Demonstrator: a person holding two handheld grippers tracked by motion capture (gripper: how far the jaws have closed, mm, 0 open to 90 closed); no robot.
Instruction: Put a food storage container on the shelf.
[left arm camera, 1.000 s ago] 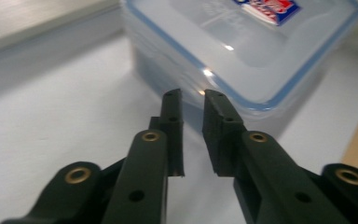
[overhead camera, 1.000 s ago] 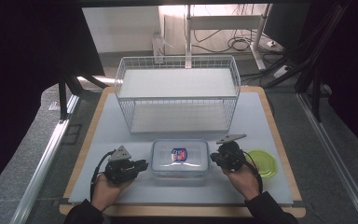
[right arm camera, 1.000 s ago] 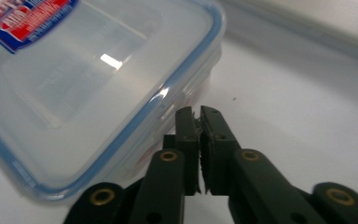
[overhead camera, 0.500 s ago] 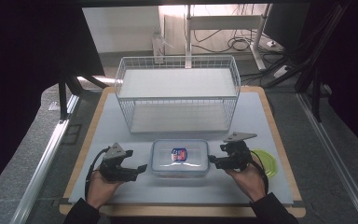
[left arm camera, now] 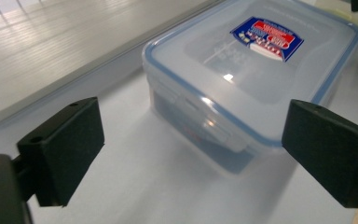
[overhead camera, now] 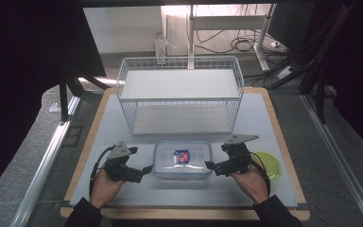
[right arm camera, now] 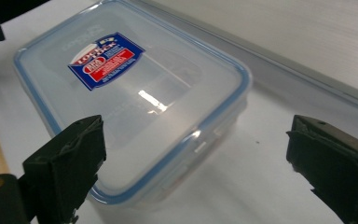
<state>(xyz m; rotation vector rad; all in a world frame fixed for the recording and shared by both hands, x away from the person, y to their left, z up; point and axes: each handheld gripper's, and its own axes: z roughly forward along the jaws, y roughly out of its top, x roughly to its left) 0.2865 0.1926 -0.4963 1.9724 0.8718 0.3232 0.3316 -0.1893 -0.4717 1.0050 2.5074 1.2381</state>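
High view: a clear lidded container point(overhead camera: 183, 160) lies flat at the near middle of the counter point(overhead camera: 123, 123), in front of a white wire basket point(overhead camera: 179, 94). The left hand point(overhead camera: 105, 182) rests on the counter left of the container, its left claw point(overhead camera: 144, 171) level and pointing right toward the container's short side. The right hand point(overhead camera: 251, 179) mirrors it, its right claw point(overhead camera: 210, 166) pointing left. A green lid point(overhead camera: 267, 164) lies just behind the right hand.

Left claw view: the 2 jaws have just been opening and stand released, wide apart; the container point(left arm camera: 256, 79) lies just ahead, unpressed.

Right claw view: the jaws have likewise been opening, released, with the container's point(right arm camera: 135, 98) corner between them, apart from both pads.
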